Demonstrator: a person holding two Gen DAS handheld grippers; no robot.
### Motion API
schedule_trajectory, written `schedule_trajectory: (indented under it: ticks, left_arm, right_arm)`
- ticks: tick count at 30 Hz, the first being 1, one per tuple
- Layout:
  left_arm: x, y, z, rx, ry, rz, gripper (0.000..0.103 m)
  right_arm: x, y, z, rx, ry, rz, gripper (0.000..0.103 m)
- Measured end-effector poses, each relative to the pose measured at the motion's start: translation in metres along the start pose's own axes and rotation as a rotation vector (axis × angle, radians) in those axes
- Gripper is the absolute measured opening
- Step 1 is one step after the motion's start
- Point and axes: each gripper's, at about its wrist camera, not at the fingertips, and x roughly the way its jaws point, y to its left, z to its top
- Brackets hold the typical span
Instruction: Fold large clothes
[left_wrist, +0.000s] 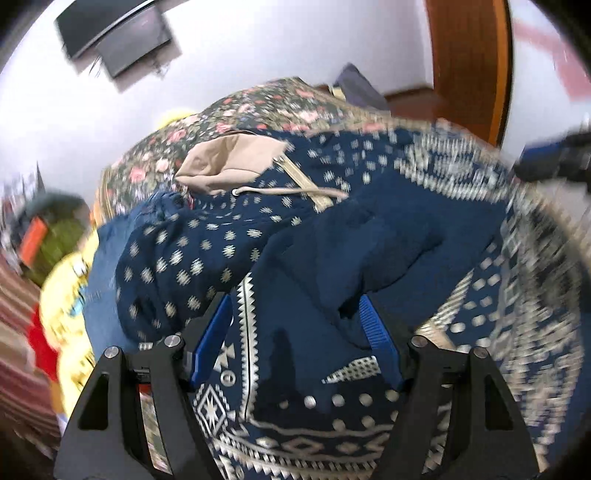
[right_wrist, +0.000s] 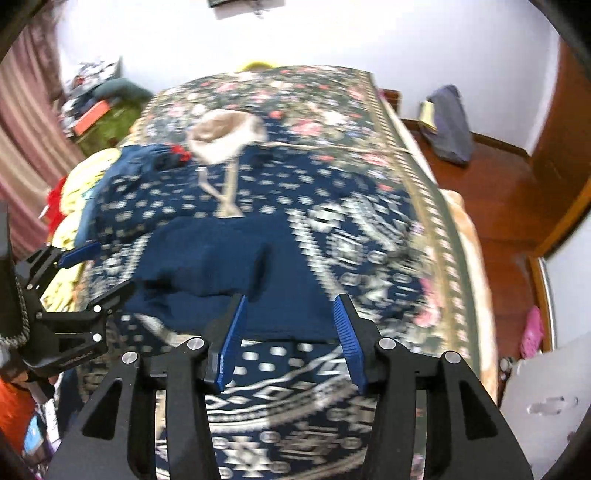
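Right wrist: floral bedspread (right_wrist: 295, 92) (blurred), wooden floor (right_wrist: 509, 192) beside.

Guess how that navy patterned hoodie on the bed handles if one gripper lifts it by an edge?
The navy hoodie probably goes floppy: it already lies in soft folds and bunches. It looks thick and large, so likely heavy enough to sag and drag. The drawstring would probably dangle loose.

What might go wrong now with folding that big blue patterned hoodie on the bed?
The folded-over sleeve lies loose with both grippers open, so it could slide back. The hoodie lies against a yellow garment at its side, which the left gripper might snag. The drawstring could get trapped in the next fold.
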Motion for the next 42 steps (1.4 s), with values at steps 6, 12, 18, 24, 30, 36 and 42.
schedule_trajectory:
  ticks: [6,12,18,24,30,36,42]
  left_arm:
    - [0.039,-0.024,0.001,0.089,0.075,0.022,0.070]
    - [0.043,-0.039,0.021,0.124,0.052,-0.014,0.070]
    - [0.046,-0.065,0.038,0.191,0.029,-0.068,0.070]
    - [0.062,-0.081,0.052,0.186,0.057,-0.164,0.071]
    - [0.080,-0.063,0.060,0.049,0.100,-0.263,0.065]
    - [0.062,-0.033,0.057,-0.036,0.065,-0.268,0.026]
    - [0.017,0.030,0.046,-0.249,-0.009,-0.345,0.022]
  right_arm:
    - [0.023,-0.033,-0.010,0.039,0.051,-0.060,0.045]
    - [0.049,-0.058,-0.013,0.091,0.109,-0.072,0.045]
    - [0.060,-0.066,-0.014,0.130,0.118,-0.054,0.049]
    - [0.064,-0.056,-0.015,0.100,0.111,-0.062,0.060]
    - [0.068,-0.045,-0.017,0.039,0.107,-0.110,0.063]
    - [0.068,-0.047,-0.014,0.043,0.123,-0.106,0.063]
    - [0.070,-0.049,-0.014,0.068,0.127,-0.090,0.064]
